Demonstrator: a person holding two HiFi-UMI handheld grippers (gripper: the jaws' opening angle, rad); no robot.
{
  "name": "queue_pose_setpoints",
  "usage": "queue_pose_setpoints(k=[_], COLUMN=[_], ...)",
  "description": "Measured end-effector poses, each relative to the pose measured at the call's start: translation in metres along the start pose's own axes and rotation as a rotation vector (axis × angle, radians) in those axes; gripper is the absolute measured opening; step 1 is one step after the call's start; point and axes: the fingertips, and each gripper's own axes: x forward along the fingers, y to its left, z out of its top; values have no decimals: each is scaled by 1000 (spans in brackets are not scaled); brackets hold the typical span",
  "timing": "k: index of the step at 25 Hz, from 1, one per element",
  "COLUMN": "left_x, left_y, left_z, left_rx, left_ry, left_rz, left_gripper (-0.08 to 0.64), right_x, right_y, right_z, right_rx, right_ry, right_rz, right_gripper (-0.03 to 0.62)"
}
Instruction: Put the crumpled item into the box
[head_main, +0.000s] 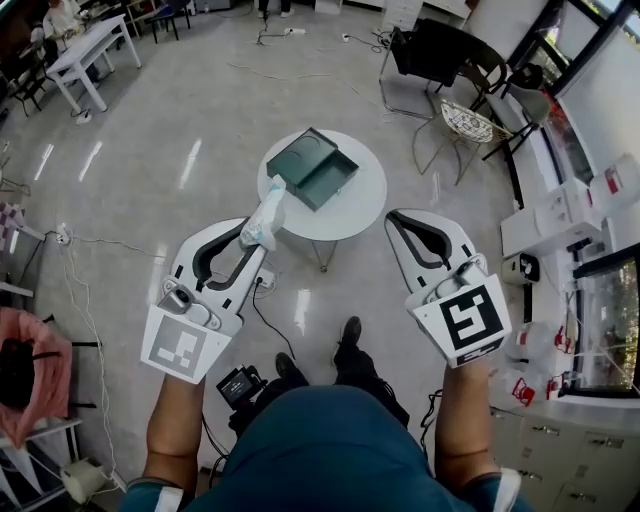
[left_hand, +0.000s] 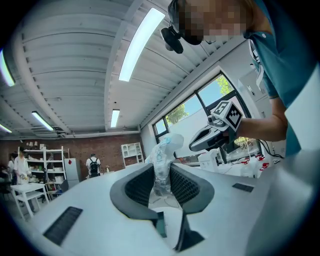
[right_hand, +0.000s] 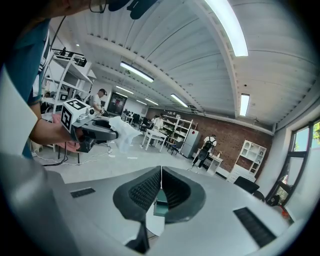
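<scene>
step: carry. The crumpled item is grasped and on its way to the box, not yet in it
left hand-held gripper (head_main: 254, 236): clenched on the crumpled item (head_main: 268, 208), a white-and-blue plastic wad pinched low between the pads, most of it sticking out past the tips
right hand-held gripper (right_hand: 161, 187): pads pressed together, nothing between them, held off to the right, apart from the box
crumpled item, place: in the air, in the head view over the near-left edge of the counter (head_main: 362, 203), short of the box
box (head_main: 312, 167): dark green, open top, sits on the counter from the middle toward the far-left edge; inside looks bare
next move (judgement): bring the left hand-held gripper forward until the wad hangs over the box opening, lower it, then release; wad is light and may cling to a pad
risk (judgement): letting go too early drops it on the counter or floor
count: crumpled item 1; box 1; counter 1; hand-held grippers 2
</scene>
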Motion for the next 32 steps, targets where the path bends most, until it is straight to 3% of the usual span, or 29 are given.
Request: queue_pose_setpoints(k=[15, 25, 32], left_x=[86, 159, 175], left_y=[40, 33, 35], left_z=[-17, -26, -32], left_rx=[26, 54, 44], left_ry=[106, 183, 223], left_rz=[228, 308, 323], left_gripper=[103, 103, 103], right_x=[97, 122, 134], right_y=[-88, -158, -177], right_z=[-22, -59, -66], right_rx=[-15, 3, 10], right_ry=[-109, -151, -154], right_rz=[231, 312, 329], right_gripper=[38, 38, 38])
